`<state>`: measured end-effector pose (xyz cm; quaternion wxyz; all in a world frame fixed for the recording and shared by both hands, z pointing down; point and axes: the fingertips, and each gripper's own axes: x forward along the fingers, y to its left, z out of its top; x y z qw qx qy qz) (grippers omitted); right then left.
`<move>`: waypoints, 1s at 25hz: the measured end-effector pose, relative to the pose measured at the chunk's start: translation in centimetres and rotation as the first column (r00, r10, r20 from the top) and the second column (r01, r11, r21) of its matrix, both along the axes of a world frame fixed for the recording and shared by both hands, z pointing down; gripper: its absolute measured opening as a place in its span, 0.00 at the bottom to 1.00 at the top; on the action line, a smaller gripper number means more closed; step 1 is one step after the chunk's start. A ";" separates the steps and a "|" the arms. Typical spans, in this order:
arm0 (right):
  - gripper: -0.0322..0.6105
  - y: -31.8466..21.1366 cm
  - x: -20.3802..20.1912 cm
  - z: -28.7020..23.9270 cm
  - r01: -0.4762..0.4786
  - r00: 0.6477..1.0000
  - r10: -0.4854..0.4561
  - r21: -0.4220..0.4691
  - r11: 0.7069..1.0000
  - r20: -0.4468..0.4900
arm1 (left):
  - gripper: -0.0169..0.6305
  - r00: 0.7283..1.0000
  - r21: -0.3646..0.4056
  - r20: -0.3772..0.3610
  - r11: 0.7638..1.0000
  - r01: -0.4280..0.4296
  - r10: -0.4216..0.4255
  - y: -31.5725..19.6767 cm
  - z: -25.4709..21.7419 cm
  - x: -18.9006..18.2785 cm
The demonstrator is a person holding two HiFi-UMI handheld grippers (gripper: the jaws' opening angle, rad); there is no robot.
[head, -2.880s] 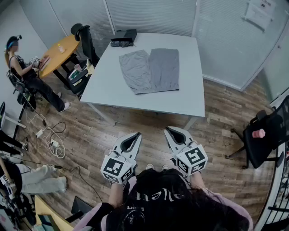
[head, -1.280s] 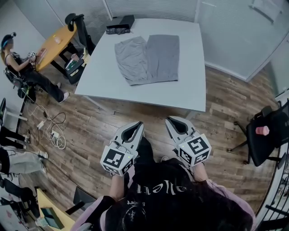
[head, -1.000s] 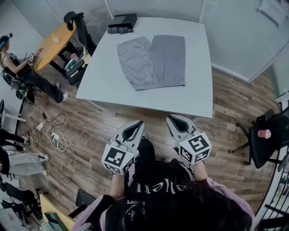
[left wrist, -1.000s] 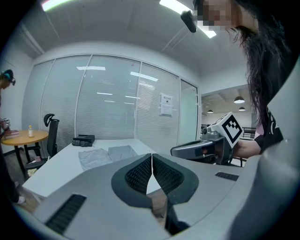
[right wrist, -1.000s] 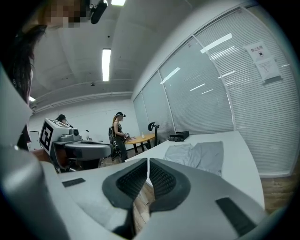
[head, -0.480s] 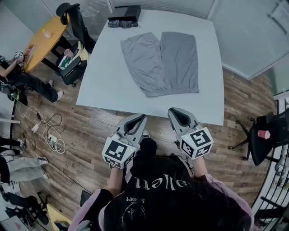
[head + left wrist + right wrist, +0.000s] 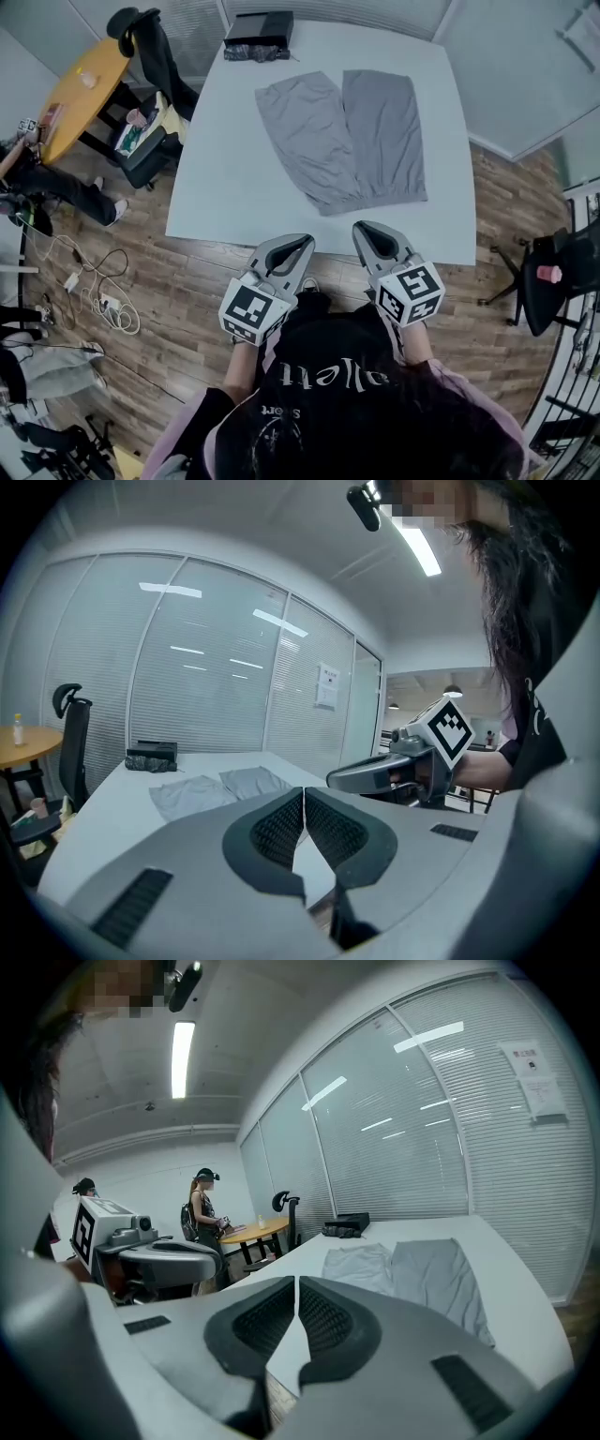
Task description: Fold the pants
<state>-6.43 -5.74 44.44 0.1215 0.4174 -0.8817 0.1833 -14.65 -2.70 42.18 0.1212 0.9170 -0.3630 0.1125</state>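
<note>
Grey pants (image 7: pixel 349 136) lie flat on a white table (image 7: pixel 225 178), both legs spread side by side and reaching toward the far end. They also show as grey pants (image 7: pixel 211 789) in the left gripper view and grey pants (image 7: pixel 412 1274) in the right gripper view. My left gripper (image 7: pixel 302 243) hovers just short of the table's near edge, shut with nothing in it. To its right, my right gripper (image 7: pixel 365 229) is shut and empty too, at the same edge. Both stand well short of the pants.
A black box (image 7: pixel 258 29) and a dark bundle sit at the table's far end. An orange round table (image 7: pixel 80 89) with a black chair (image 7: pixel 141 37) and a seated person stands at the left. Another black chair (image 7: pixel 553 281) is at the right. Cables (image 7: pixel 98 291) lie on the wood floor.
Both grippers and I have moved forward to the table's near edge. The pants and table now lie closer and larger in view. Jaws stayed shut.
</note>
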 end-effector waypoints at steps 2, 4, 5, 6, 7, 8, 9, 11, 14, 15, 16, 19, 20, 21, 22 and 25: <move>0.10 -0.1 -0.3 0.3 -0.005 1.000 0.005 -0.009 1.000 -0.011 | 0.07 1.000 -0.009 -0.009 1.000 -0.011 0.011 -0.2 0.3 -0.2; 0.10 -0.1 -0.3 0.5 -0.011 1.000 0.011 -0.016 1.000 -0.019 | 0.07 1.000 -0.017 -0.016 1.000 -0.023 0.023 -0.3 0.5 0.0; 0.10 -0.2 -0.2 0.5 -0.015 1.000 0.014 -0.019 1.000 -0.022 | 0.07 0.999 -0.019 -0.018 0.999 -0.031 0.030 -0.4 0.6 0.1; 0.10 -0.3 -0.1 0.6 -0.018 1.000 0.018 -0.022 1.000 -0.024 | 0.07 0.999 -0.022 -0.019 0.999 -0.038 0.037 -0.5 0.7 0.3; 0.10 -0.4 0.0 0.7 -0.021 0.999 0.020 -0.025 0.999 -0.026 | 0.07 0.999 -0.025 -0.019 0.999 -0.043 0.043 -0.6 0.9 0.4; 0.10 -0.5 0.1 0.8 -0.024 0.999 0.023 -0.028 0.999 -0.028 | 0.07 0.999 -0.030 -0.018 0.998 -0.048 0.047 -0.7 1.1 0.5; 0.10 -0.6 0.2 1.0 -0.026 0.999 0.025 -0.033 0.999 -0.029 | 0.07 0.999 -0.036 -0.018 0.998 -0.050 0.049 -0.8 1.3 0.5; 0.10 -1.0 0.7 1.3 -0.032 0.999 0.031 -0.040 0.999 -0.032 | 0.07 0.999 -0.046 -0.015 0.998 -0.050 0.049 -1.1 1.6 0.8; 0.10 -1.9 1.6 1.4 -0.041 0.999 0.040 -0.040 0.998 -0.033 | 0.07 0.999 -0.050 -0.006 0.998 -0.043 0.043 -1.7 1.8 1.1; 0.10 -2.3 1.9 1.4 -0.043 0.999 0.042 -0.038 0.998 -0.031 | 0.07 0.999 -0.051 -0.004 0.998 -0.037 0.037 -2.0 1.9 1.1; 0.10 -2.7 2.2 1.3 -0.042 0.999 0.041 -0.036 0.998 -0.028 | 0.07 1.000 -0.051 -0.001 0.998 -0.030 0.030 -2.4 2.0 1.2; 0.10 -4.1 3.1 1.2 -0.034 0.999 0.034 -0.030 0.999 -0.025 | 0.07 1.000 -0.055 0.020 0.998 -0.005 0.006 -3.5 2.5 1.4; 0.10 -4.6 3.4 1.3 -0.032 0.999 0.031 -0.031 0.999 -0.025 | 0.07 0.999 -0.057 0.034 0.998 0.001 0.001 -3.9 2.8 1.6; 0.10 -5.1 3.8 1.4 -0.030 0.999 0.030 -0.033 0.999 -0.026 | 0.07 0.999 -0.060 0.048 0.998 0.004 -0.002 -4.2 3.1 1.8; 0.10 -5.6 4.2 1.6 -0.030 0.999 0.029 -0.037 0.999 -0.028 | 0.07 0.998 -0.067 0.061 0.998 0.005 -0.001 -4.6 3.6 2.1; 0.10 -7.0 5.7 2.4 -0.037 0.999 0.035 -0.057 0.998 -0.041 | 0.07 0.996 -0.096 0.094 0.995 0.011 -0.001 -5.5 5.4 2.8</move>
